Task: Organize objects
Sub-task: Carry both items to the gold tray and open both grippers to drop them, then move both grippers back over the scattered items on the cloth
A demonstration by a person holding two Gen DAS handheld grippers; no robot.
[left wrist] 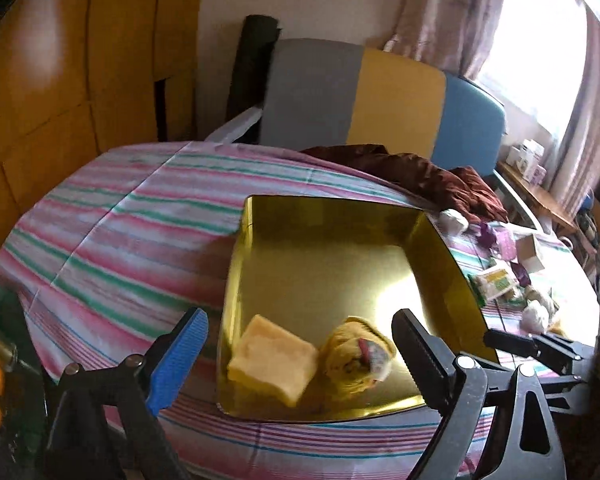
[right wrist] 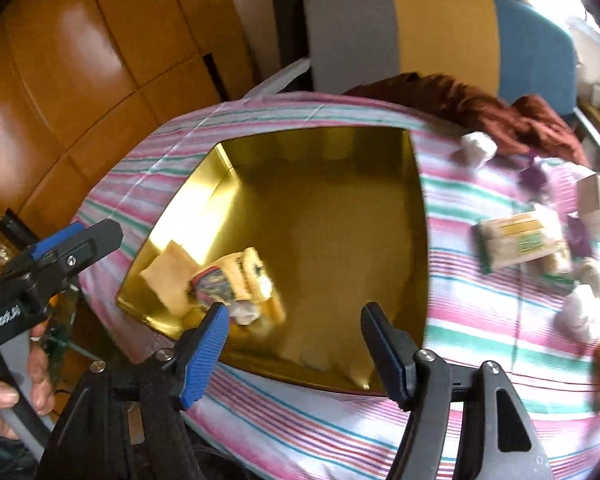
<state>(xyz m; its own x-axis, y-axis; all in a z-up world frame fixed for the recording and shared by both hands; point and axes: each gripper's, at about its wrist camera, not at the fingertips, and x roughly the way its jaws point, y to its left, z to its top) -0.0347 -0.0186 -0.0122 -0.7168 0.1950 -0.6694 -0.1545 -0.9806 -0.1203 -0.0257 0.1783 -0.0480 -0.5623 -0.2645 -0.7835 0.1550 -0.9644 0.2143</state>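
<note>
Left wrist view shows the left hand-held gripper (left wrist: 300,354) spread wide with nothing between its ribbed blue pad and its black jaw; below it sits the gold tray (left wrist: 324,248), a shallow, glossy, mirror-like square with upturned walls, lying flat on the striped cloth (left wrist: 112,232) of the bench, one corner pointing towards twelve o'clock; at the tray's six o'clock corner lie two things side by side, touching: a pale yellow sponge block (left wrist: 274,362), squarish and matt, its long axis running from ten to four o'clock, and at its three o'clock a crinkled yellow snack packet (left wrist: 356,356), rounded and rumpled; towards three o'clock, well apart from the tray, loose packets (left wrist: 496,284) and white wads lie scattered on the cloth, blurred; a dark red cloth (left wrist: 428,176) is heaped at one o'clock, before a grey, yellow and blue chair back (left wrist: 380,96); right wrist view shows the right hand-held gripper (right wrist: 294,334) likewise spread and empty, over the tray's near rim, while a person's hand (right wrist: 16,380) at eight o'clock holds the other tool.
</note>
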